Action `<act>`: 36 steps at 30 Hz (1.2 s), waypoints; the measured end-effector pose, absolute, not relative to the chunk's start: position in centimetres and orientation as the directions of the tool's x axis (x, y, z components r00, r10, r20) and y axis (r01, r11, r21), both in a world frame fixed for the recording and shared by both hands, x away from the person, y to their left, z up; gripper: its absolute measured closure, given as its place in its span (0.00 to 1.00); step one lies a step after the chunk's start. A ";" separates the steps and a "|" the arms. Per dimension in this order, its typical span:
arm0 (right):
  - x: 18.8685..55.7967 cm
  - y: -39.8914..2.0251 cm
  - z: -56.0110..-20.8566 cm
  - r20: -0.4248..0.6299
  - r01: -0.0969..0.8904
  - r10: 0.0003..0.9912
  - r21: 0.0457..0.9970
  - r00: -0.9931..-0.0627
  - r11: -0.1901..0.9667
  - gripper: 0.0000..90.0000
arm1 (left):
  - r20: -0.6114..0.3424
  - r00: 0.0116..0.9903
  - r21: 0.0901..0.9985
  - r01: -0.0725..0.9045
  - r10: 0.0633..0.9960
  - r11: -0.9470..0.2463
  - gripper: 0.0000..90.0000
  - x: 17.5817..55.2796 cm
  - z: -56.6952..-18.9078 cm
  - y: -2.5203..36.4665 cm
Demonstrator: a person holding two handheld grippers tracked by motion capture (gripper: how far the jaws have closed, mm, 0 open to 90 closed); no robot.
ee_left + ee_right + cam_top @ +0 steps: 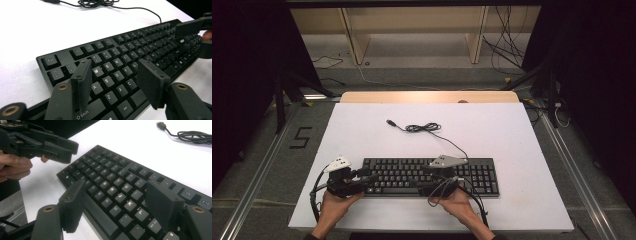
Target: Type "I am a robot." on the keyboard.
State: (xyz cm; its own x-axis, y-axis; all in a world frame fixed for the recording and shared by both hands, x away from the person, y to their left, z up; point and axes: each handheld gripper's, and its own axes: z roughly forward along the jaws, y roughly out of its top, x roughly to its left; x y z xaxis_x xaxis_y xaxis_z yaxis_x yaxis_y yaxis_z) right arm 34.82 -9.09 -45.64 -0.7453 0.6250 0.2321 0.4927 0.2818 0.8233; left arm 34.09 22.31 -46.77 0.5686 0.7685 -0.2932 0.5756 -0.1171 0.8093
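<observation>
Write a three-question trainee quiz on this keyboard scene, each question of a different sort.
1. True or false: the left gripper clamps a key of the keyboard.
2. Where does the plug of the cable lie? A) on the white table B) in a socket C) in the right gripper
3. Fill in: both grippers hover over the ____.

Key: 1 false, its jaws stand apart over the keys with nothing between them; 2 A; 3 keyboard.

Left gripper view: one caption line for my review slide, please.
Left gripper, open with nothing between its jaws, poised over the left-hand keys of a black keyboard on a white table, its cable coiled behind.
</observation>
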 end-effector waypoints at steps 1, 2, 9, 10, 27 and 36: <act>34.9 -9.1 -45.7 0.231 0.494 0.627 0.822 -0.744 0.283 0.41 | -0.292 0.572 0.810 0.574 0.767 -0.119 0.49 34.1 -46.8 22.3; 34.9 -9.0 -45.7 0.230 0.494 0.627 0.821 -0.744 0.285 0.42 | -0.291 0.575 0.810 0.573 0.765 -0.122 0.49 34.0 -46.7 22.2; 35.2 -8.8 -45.9 0.229 0.511 0.641 0.806 -0.733 0.297 0.59 | -0.291 0.582 0.816 0.566 0.759 -0.121 0.45 33.9 -46.7 22.1; 35.3 -8.8 -45.9 0.226 0.510 0.640 0.806 -0.734 0.300 0.62 | -0.289 0.585 0.818 0.563 0.758 -0.123 0.44 33.9 -46.7 22.1; 35.6 -7.9 -46.9 0.202 0.520 0.637 0.775 -0.744 0.360 0.98 | -0.277 0.608 0.839 0.530 0.744 -0.121 0.39 33.5 -46.4 22.0; 35.7 -7.3 -47.5 0.193 0.521 0.634 0.762 -0.749 0.384 1.00 | -0.274 0.611 0.841 0.527 0.743 -0.123 0.39 33.5 -46.4 21.9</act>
